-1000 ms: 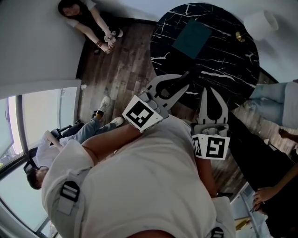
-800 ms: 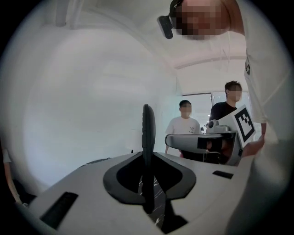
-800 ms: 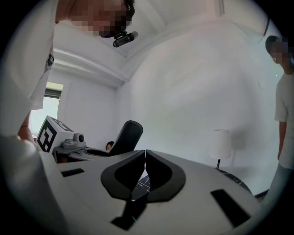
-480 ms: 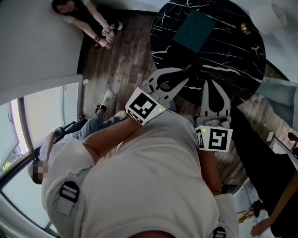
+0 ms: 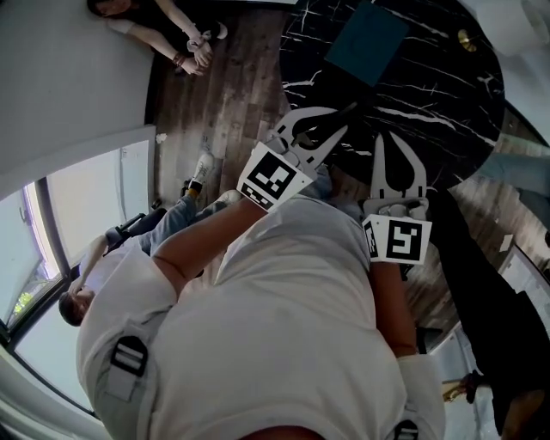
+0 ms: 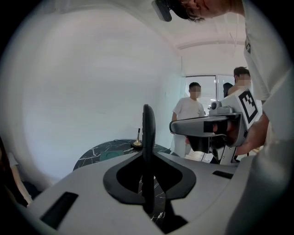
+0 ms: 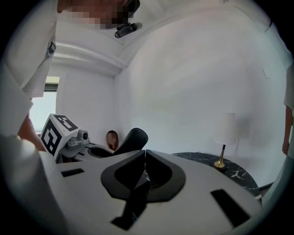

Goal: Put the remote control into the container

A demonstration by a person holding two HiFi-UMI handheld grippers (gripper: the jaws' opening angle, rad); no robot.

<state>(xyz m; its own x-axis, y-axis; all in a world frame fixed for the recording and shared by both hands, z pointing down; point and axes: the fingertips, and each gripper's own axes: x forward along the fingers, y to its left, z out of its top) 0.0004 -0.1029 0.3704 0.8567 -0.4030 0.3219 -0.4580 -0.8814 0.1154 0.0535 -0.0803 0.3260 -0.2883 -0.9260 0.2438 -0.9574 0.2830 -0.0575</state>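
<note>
No remote control shows in any view. A teal square container (image 5: 366, 43) lies flat on the round black marble table (image 5: 430, 94); it is also a teal patch (image 6: 112, 155) in the left gripper view. My left gripper (image 5: 349, 111) is shut with nothing between its jaws, its tip over the table's near edge. My right gripper (image 5: 387, 137) is beside it, also shut and empty, pointing at the table. In their own views the pads meet in a closed line on both the left gripper (image 6: 148, 112) and the right gripper (image 7: 145, 153).
A white lamp (image 7: 225, 133) with a brass base (image 5: 467, 39) stands at the table's far right. One person sits on the wood floor (image 5: 163, 26) at the upper left, another (image 5: 94, 275) sits lower left by the window. People (image 6: 189, 110) stand beyond the table.
The head view has tilted, so the table and container sit higher and further right in the frame. Both grippers stay shut, close together. The people at the right edge have slid out of view.
</note>
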